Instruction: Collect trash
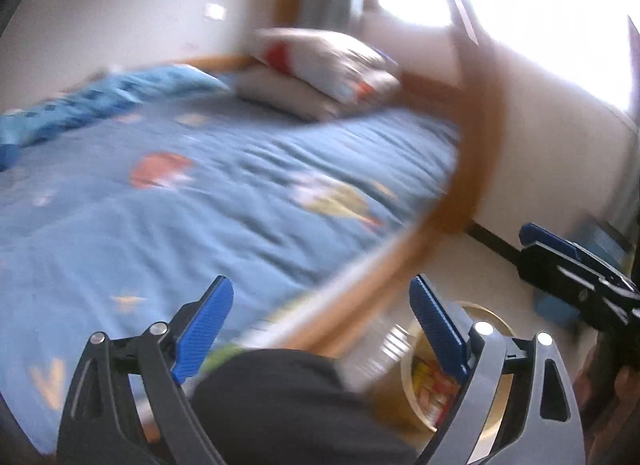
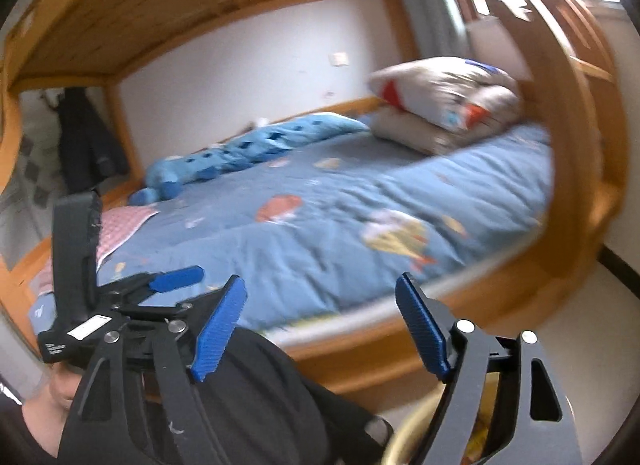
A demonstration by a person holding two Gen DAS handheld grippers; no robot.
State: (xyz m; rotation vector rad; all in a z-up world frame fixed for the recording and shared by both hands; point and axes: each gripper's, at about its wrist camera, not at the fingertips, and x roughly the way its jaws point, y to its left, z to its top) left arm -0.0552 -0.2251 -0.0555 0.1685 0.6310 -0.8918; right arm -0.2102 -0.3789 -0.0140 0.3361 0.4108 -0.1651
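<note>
Both grippers hang wide open and empty beside a bunk bed [image 2: 340, 233]: left gripper [image 1: 322, 329], right gripper [image 2: 320, 325]. Wrappers apparently fill a floor bin [image 1: 424, 381] below; scan the blurred quilt slowly before reaching.

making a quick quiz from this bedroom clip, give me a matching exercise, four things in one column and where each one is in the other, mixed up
Things:
1. stacked pillows
2. blue plush toy
3. trash bin
4. dark coat

Places:
A. on the floor beside the bed, under the left gripper
B. hanging past the foot of the bed
C. at the head of the bed near the window
D. lying along the wall side of the blue bedspread

Pairs: 1-C, 2-D, 3-A, 4-B
</note>
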